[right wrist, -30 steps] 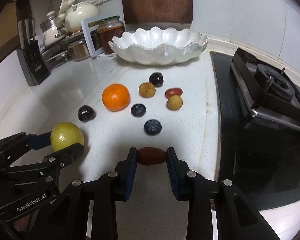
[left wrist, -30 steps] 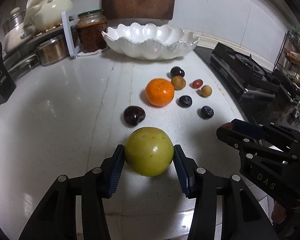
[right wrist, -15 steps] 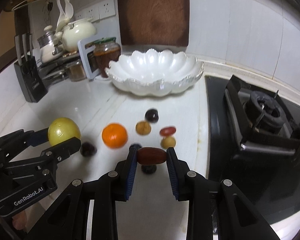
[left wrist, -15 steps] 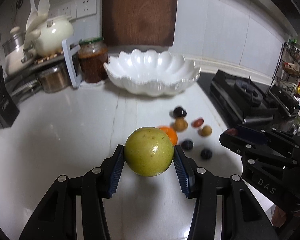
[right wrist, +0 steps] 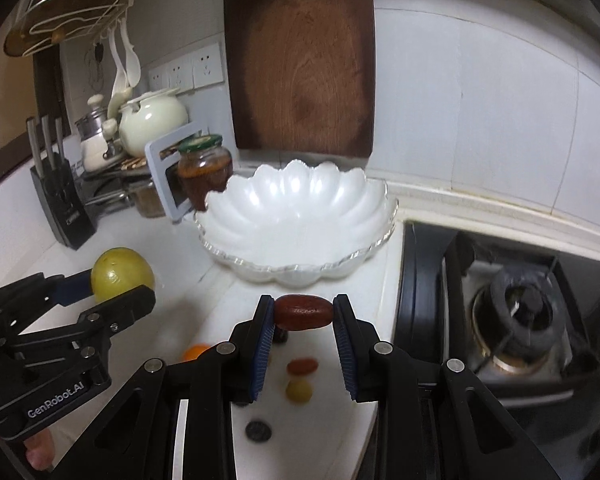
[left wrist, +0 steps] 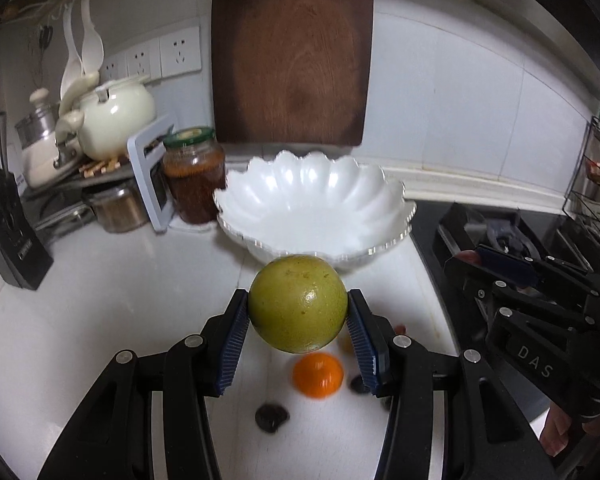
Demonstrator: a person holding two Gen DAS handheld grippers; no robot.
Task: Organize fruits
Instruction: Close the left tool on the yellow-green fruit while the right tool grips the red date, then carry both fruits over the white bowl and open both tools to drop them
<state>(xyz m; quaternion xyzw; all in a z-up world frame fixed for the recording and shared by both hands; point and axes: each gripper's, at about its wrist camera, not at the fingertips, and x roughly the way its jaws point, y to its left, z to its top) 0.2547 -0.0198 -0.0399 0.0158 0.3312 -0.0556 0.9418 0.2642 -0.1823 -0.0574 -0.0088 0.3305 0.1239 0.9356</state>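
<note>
My left gripper (left wrist: 298,312) is shut on a round green fruit (left wrist: 298,304) and holds it in the air, short of a white scalloped bowl (left wrist: 316,208). The fruit also shows in the right wrist view (right wrist: 122,274). My right gripper (right wrist: 303,312) is shut on a red-brown date (right wrist: 303,312), held above the counter in front of the bowl (right wrist: 296,220). Below lie an orange (left wrist: 318,376), a dark plum (left wrist: 272,416), a red fruit (right wrist: 302,367), a yellow fruit (right wrist: 299,391) and a dark berry (right wrist: 259,431).
A sauce jar (left wrist: 194,176), a grey rack (left wrist: 150,176), pots and a knife block (left wrist: 10,232) stand at the back left. A wooden board (left wrist: 292,52) leans on the tiled wall. A black gas stove (right wrist: 516,312) is on the right.
Both grippers have risen and moved toward the bowl with their fruit. The loose fruits on the counter have dropped to the bottom of both views.
</note>
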